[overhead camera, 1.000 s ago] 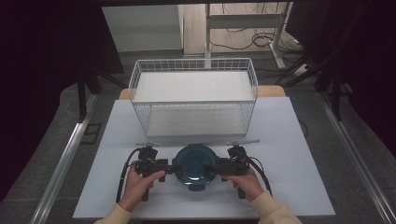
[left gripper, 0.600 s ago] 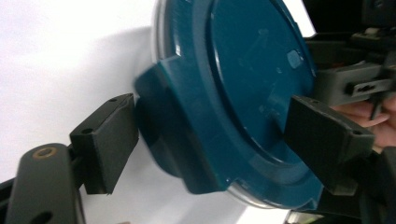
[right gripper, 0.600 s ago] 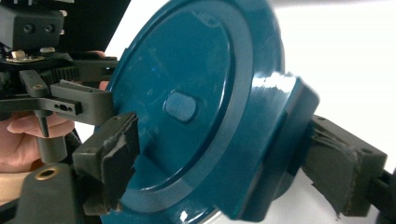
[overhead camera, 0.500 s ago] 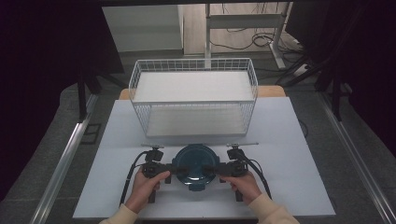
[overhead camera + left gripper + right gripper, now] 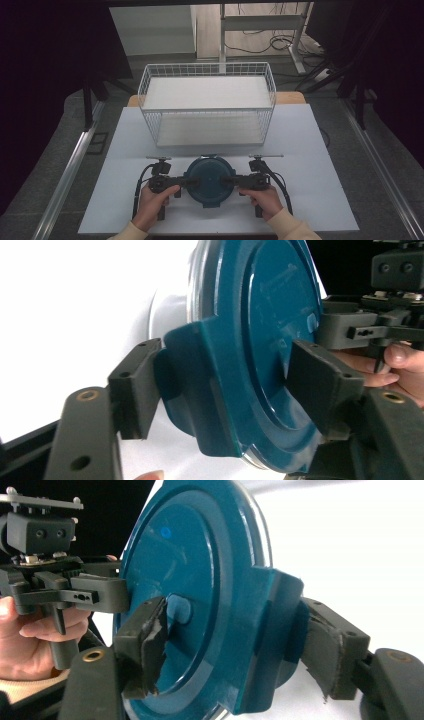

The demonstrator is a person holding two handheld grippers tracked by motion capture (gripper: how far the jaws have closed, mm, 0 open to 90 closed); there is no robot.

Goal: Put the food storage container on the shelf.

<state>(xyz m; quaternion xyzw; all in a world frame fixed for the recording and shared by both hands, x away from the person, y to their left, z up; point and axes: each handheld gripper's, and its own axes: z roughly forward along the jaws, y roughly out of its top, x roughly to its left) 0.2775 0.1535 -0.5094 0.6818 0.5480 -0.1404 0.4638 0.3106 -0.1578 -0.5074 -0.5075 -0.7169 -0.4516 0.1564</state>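
A round container with a teal lid (image 5: 210, 180) (image 5: 260, 315) (image 5: 175, 555) sits at the front middle of the white table (image 5: 310, 150). I cannot tell whether it rests on the table or hangs just above it. My left gripper (image 5: 192, 182) (image 5: 227, 385) holds its left side, shut on the lid's side tab and rim. My right gripper (image 5: 226, 181) (image 5: 240, 647) is shut the same way on the opposite tab. One pad of each gripper lies on the lid's top and the other under the tab. A pale body shows under the lid.
A white wire basket (image 5: 207, 67) stands at the back of the table, directly beyond the container. Black cables (image 5: 280, 182) trail from both grippers. The table's front edge is close under the person's hands (image 5: 152, 202). Dark floor and metal rails flank the table.
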